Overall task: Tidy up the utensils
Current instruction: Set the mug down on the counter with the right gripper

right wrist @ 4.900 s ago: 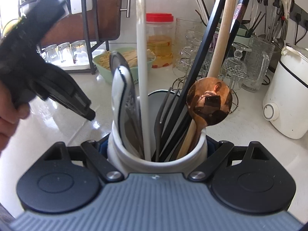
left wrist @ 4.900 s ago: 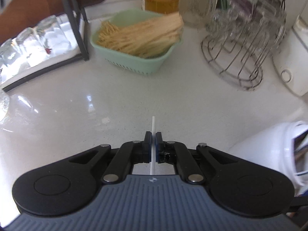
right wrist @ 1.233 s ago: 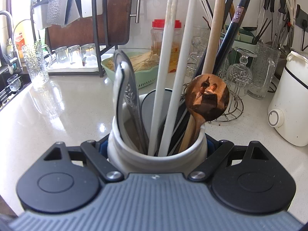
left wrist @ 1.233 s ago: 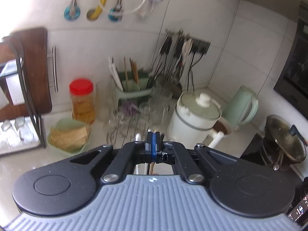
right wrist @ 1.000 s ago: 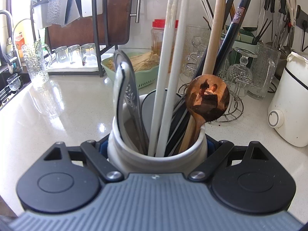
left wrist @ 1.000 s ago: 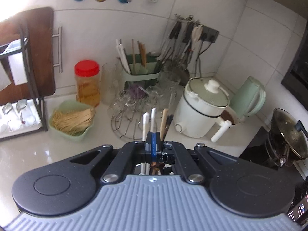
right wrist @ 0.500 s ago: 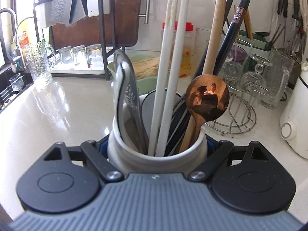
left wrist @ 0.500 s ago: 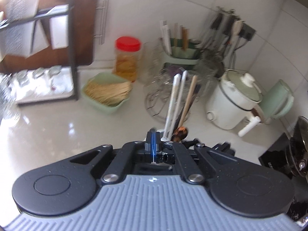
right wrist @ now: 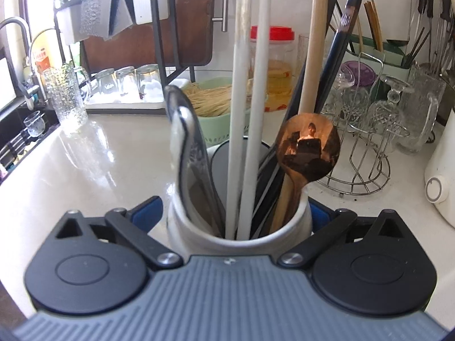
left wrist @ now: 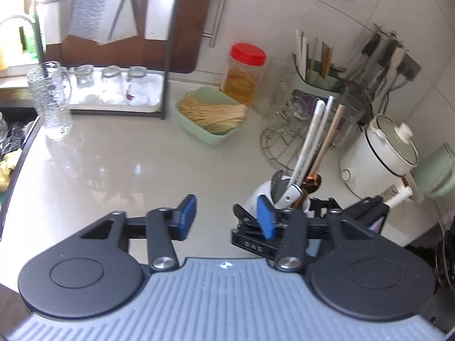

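While the left gripper hangs above the counter with its jaws opening and nothing between them, the right gripper is opening too, and wide. The white holder sits between the right jaws, the blue pads a touch clear of its sides on the left (the right pad is mostly hidden). Standing in the holder: two white chopsticks, a wooden handle, a copper spoon and a steel utensil. Beyond the jaws sits a green basket.
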`<state>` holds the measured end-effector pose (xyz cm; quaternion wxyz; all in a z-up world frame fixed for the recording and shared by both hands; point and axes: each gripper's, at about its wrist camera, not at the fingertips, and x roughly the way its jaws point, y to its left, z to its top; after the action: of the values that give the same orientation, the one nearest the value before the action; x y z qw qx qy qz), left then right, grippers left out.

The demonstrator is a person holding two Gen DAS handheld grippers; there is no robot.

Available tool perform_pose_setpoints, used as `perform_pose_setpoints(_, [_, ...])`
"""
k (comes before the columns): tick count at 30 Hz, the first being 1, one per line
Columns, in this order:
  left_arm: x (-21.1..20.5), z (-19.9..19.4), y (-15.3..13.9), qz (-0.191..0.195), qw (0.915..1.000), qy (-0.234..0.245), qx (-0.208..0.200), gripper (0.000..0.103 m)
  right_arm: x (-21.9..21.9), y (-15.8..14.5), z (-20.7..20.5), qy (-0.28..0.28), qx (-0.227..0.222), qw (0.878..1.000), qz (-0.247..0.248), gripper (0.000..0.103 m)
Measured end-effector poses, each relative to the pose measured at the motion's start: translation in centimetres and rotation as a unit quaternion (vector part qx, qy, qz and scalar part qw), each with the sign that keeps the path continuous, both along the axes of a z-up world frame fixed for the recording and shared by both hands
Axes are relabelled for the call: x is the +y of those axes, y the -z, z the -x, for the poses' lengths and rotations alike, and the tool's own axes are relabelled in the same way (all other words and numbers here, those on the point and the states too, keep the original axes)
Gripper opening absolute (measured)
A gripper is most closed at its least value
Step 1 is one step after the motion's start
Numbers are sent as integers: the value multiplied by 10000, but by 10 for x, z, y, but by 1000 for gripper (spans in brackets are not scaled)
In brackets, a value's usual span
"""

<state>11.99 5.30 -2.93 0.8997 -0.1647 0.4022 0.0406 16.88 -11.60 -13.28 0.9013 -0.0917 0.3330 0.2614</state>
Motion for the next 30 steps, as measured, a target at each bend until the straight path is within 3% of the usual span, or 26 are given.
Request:
perform_pose_setpoints(14, [10, 16, -25, -466, 9983, -115, -329, 87, -21, -53, 26, 221, -110, 9988, -422, 103])
perform_pose_setpoints(23, [14, 47, -57, -806, 9946, 31, -649, 96, -34, -113, 60, 748, -282, 9944, -687, 103])
perform_pose_setpoints(30, [20, 83, -71, -757, 9938, 59, -813, 97, -45, -151, 109, 957, -402, 9918, -743, 103])
